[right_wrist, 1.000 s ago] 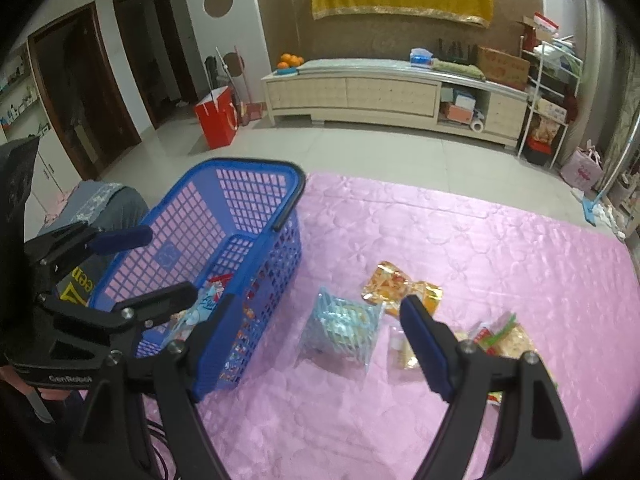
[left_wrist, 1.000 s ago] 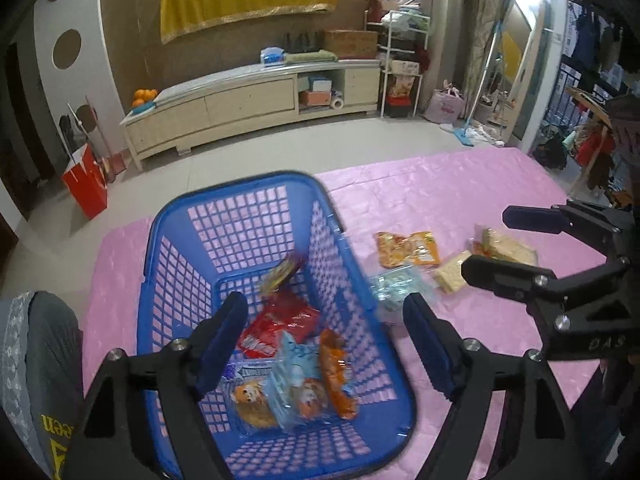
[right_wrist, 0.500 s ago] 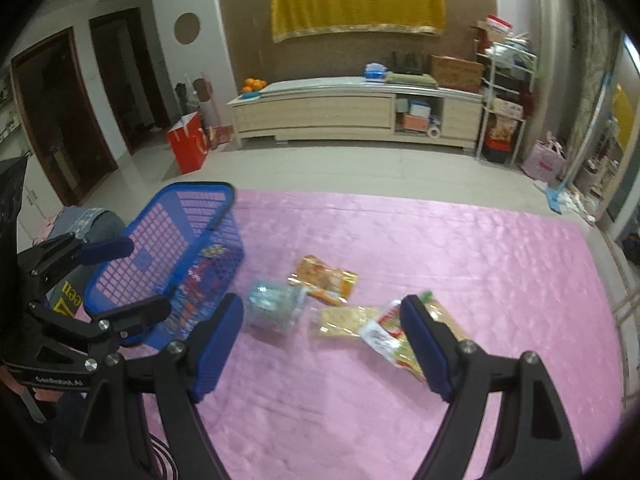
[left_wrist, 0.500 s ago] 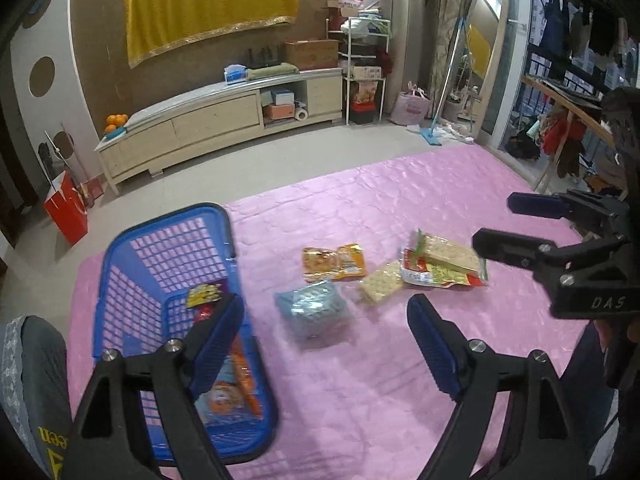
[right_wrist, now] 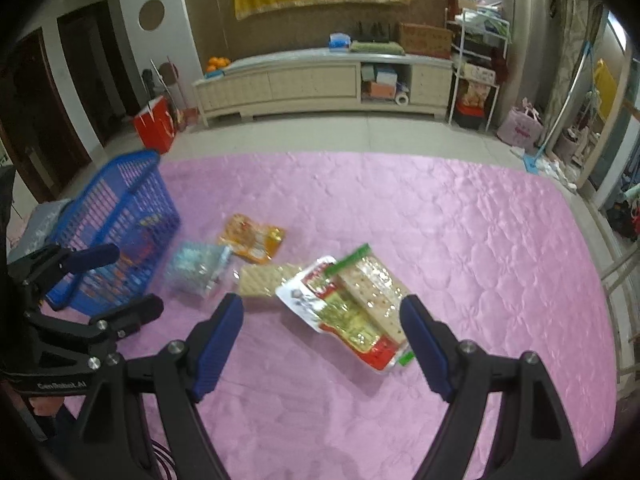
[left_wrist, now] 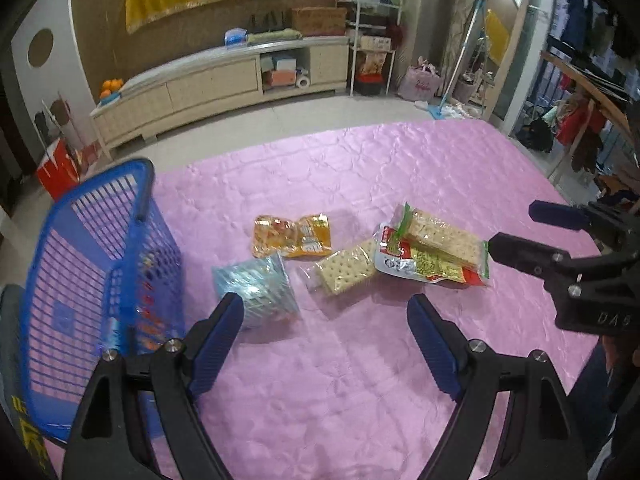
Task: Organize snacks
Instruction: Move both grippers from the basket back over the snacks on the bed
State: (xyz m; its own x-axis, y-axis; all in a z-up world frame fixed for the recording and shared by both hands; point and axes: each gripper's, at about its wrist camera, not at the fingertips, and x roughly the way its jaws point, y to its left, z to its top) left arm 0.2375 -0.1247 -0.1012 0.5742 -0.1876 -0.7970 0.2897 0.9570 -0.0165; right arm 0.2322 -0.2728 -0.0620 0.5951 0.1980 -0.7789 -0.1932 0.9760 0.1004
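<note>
Both the left gripper [left_wrist: 325, 318] and right gripper [right_wrist: 321, 320] gape wide, empty. The long cracker pack [right_wrist: 370, 294] lies flat, running diagonally between the right jaws.

Splayed empty tongs [right_wrist: 322, 314] above snacks [right_wrist: 352, 312]

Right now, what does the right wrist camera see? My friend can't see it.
The open right tool hovers over a red-and-green cracker packet on a pink quilted cover. Left of it lie more snack packets and a blue plastic basket.
</note>
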